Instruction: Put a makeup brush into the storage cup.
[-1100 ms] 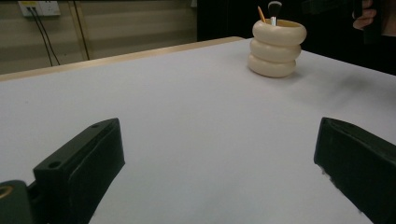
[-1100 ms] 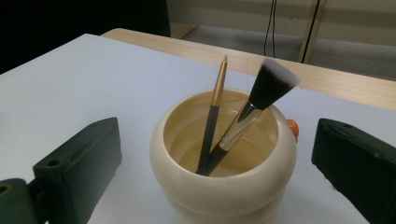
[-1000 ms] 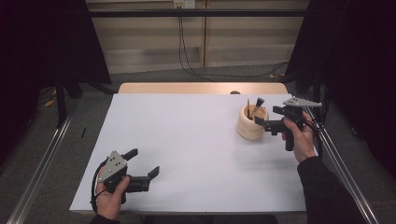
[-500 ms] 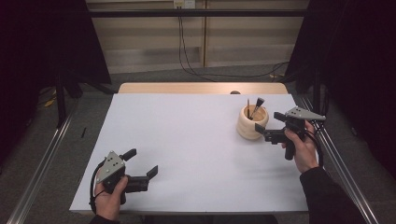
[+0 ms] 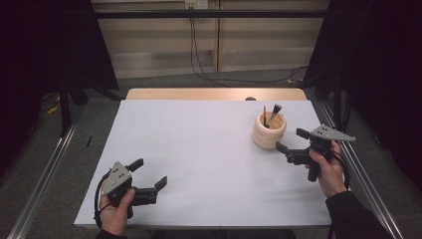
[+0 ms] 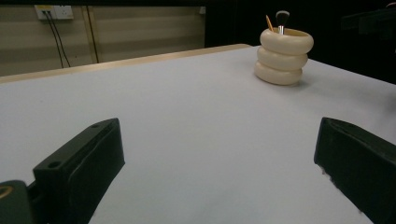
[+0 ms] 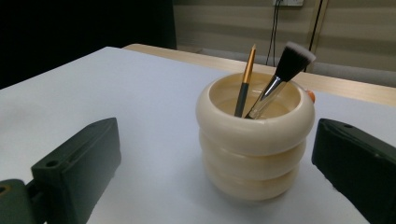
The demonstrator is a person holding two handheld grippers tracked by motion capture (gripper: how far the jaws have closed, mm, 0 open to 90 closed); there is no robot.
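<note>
A cream ringed holder [image 5: 268,132] stands on the white table cover [image 5: 199,149] at the right, upright. In it lean a make-up brush with a dark, white-tipped head [image 7: 292,58] and a thin gold-and-dark pencil-like stick [image 7: 246,74]. My right gripper [image 5: 290,140] is open, just right of and nearer than the holder, jaws pointing at it with nothing between them. In the right gripper view the holder [image 7: 254,135] sits ahead between the jaws. My left gripper [image 5: 148,173] rests open and empty at the front left, far from the holder [image 6: 283,56].
A bare wooden strip [image 5: 214,93] runs along the table's far edge. Metal rails [image 5: 366,174] flank both sides. A small orange thing [image 7: 310,96] peeks out behind the holder. Cables hang on the back wall [image 5: 199,45].
My right gripper has drawn back from beside the holder's rim toward the near edge and lower. The left gripper has barely shifted.
</note>
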